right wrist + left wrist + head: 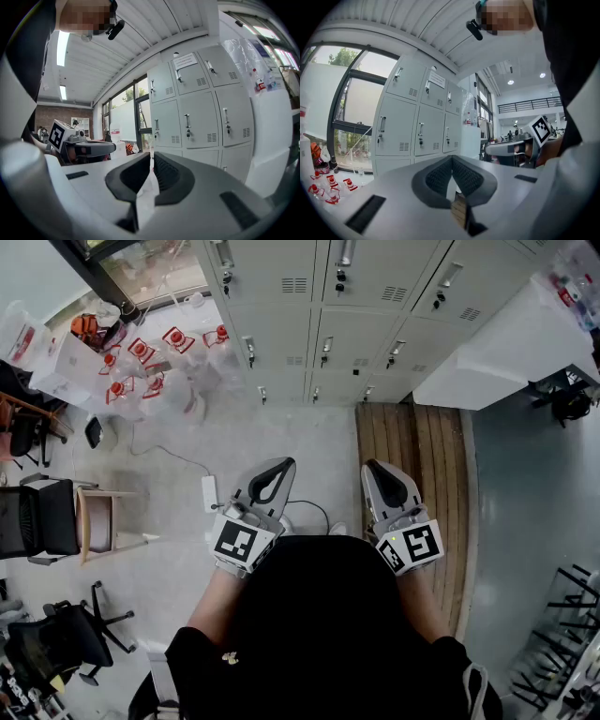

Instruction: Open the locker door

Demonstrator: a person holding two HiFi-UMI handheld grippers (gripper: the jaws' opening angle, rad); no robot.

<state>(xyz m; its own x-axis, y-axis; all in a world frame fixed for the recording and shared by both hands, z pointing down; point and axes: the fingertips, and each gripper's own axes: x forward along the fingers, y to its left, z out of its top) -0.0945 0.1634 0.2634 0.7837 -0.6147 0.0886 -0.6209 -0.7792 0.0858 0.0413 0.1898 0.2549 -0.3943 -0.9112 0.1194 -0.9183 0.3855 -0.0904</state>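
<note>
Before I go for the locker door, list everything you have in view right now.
Lockers: one bank, many doors, light grey, straight ahead.
Wooden platform: one, brown, floor before the lockers, right side.
Cabinet: one, white, right of the lockers.
Bottles: several, clear with red labels, floor at far left.
Power strip: one, white, floor, centre left.
Wooden chair: one, light brown, left.
Office chairs: at least two, black, left edge.
Left gripper: one, grey, shut, empty.
Right gripper: one, grey, shut, empty.

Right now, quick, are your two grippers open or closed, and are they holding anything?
Left gripper: closed, holding nothing.
Right gripper: closed, holding nothing.
</note>
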